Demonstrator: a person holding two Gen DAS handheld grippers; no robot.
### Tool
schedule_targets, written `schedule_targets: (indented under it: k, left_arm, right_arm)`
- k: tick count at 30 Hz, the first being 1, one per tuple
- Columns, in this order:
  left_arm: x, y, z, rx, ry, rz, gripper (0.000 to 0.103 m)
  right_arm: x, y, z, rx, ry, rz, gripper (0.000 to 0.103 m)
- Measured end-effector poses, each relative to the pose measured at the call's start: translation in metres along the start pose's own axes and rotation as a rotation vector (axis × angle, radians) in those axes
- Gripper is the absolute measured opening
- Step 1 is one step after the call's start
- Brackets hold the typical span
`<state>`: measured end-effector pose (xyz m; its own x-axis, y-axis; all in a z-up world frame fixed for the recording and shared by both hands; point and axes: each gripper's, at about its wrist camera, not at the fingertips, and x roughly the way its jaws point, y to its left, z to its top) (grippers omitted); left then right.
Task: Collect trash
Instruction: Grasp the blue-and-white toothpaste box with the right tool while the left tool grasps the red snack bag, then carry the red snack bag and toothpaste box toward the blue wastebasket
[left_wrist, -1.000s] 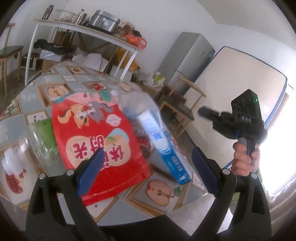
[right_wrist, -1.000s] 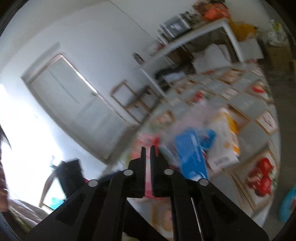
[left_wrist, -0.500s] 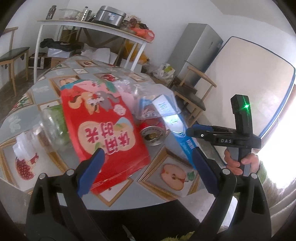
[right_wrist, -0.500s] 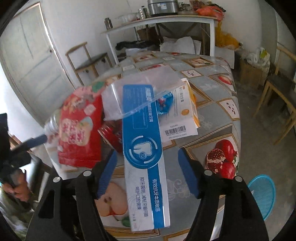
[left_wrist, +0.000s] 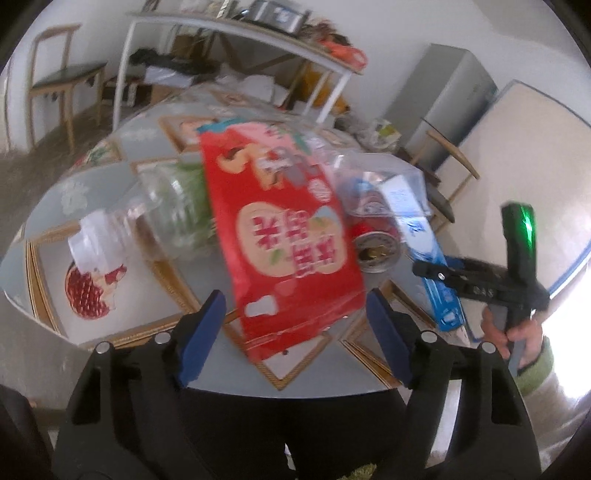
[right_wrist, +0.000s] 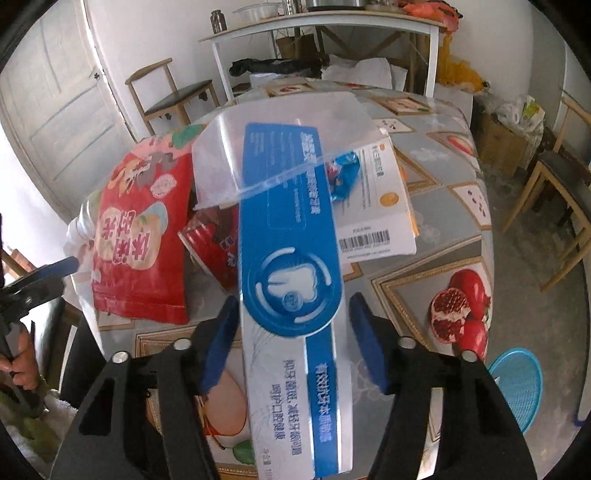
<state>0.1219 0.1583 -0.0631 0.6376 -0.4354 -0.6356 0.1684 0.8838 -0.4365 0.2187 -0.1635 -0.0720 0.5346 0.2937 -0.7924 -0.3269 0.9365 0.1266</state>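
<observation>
Right wrist view: you are tilting the right gripper (right_wrist: 291, 332) downward, jaws closing around, not yet pinching, the long blue-and-white toothpaste box (right_wrist: 291, 295) overhanging the fruit-patterned tabletop's (right_wrist: 443, 266) near edge.

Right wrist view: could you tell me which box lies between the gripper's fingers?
The blue toothpaste box; the white barcoded box lies farther back.

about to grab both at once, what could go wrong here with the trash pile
1. The clear lid rests on the toothpaste box; lifting the box may tip it off.
2. The right gripper has been closing, pads not yet on the box: a skewed bite could slip.
3. Pulling the red bag may roll the can.
</observation>
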Motion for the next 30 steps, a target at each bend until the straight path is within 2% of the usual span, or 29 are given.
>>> schedule_targets:
  k: [5,12,18,23,30]
  left_arm:
    - [0.013,0.017,0.008,-0.103,-0.003,-0.017,0.067]
    - [0.029,0.024,0.013,-0.149,-0.025,-0.037,0.061]
    - [0.031,0.028,0.013,-0.207,-0.024,-0.066,0.042]
    - [0.027,0.035,0.011,-0.233,-0.030,-0.084,0.021]
    - [0.015,0.028,0.011,-0.214,-0.055,-0.128,0.010]
  right_arm:
    - [0.000,0.000,-0.002,0.007,-0.002,0.005,0.053]
    - [0.001,0.000,-0.001,0.005,-0.004,0.010,0.052]
    - [0.001,0.001,-0.001,0.003,-0.005,0.010,0.051]
    - [0.001,0.004,-0.002,0.004,-0.008,0.006,0.050]
    - [-0.007,0.007,-0.006,0.020,0.005,-0.002,0.049]
